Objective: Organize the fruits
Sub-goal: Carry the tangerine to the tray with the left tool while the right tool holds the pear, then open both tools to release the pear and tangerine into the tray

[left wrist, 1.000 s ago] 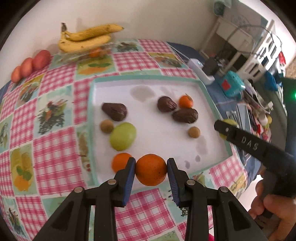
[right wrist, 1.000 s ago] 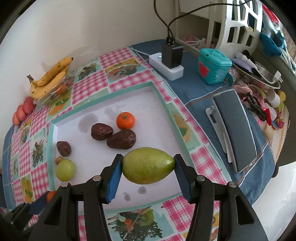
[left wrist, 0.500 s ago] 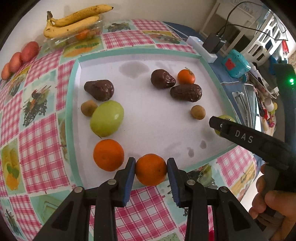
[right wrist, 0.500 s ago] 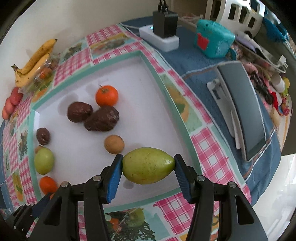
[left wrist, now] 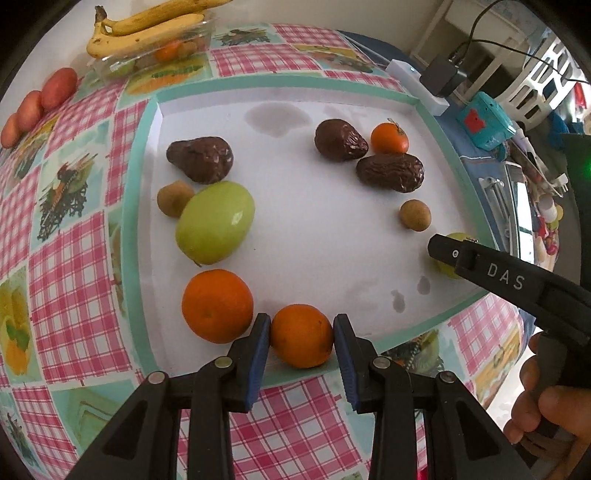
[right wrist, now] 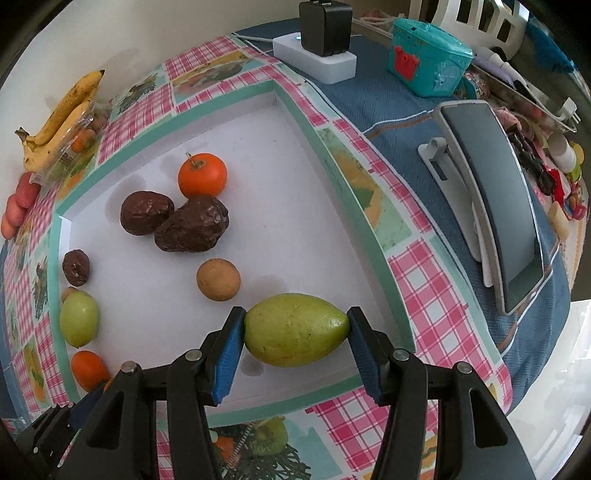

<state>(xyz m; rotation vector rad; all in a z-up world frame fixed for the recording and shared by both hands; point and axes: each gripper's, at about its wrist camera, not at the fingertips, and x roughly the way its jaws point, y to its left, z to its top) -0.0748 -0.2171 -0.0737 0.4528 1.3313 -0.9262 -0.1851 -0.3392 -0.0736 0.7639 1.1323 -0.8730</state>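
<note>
My left gripper [left wrist: 302, 338] is shut on an orange [left wrist: 301, 335] low over the near edge of the white tray [left wrist: 314, 236], beside a second orange [left wrist: 217, 305]. A green fruit [left wrist: 215, 222], a small brown fruit [left wrist: 174, 198] and a dark wrinkled fruit [left wrist: 201, 159] lie at the tray's left. My right gripper [right wrist: 296, 334] is shut on a green mango [right wrist: 296, 334] just above the tray's near right corner [right wrist: 391, 306]. A small brown fruit [right wrist: 218, 279], two dark fruits [right wrist: 191, 229] and a small orange [right wrist: 202, 175] lie beyond it.
Bananas [left wrist: 147, 27] on a clear punnet and red fruits [left wrist: 40, 99] sit at the far left of the checked tablecloth. A power strip with a charger [right wrist: 321, 55], a teal box [right wrist: 428, 62] and a phone on a stand [right wrist: 491, 221] stand right of the tray.
Both grippers have come down and forward over the tray with their fruit still held. The second orange and the small brown fruit now look much closer.
</note>
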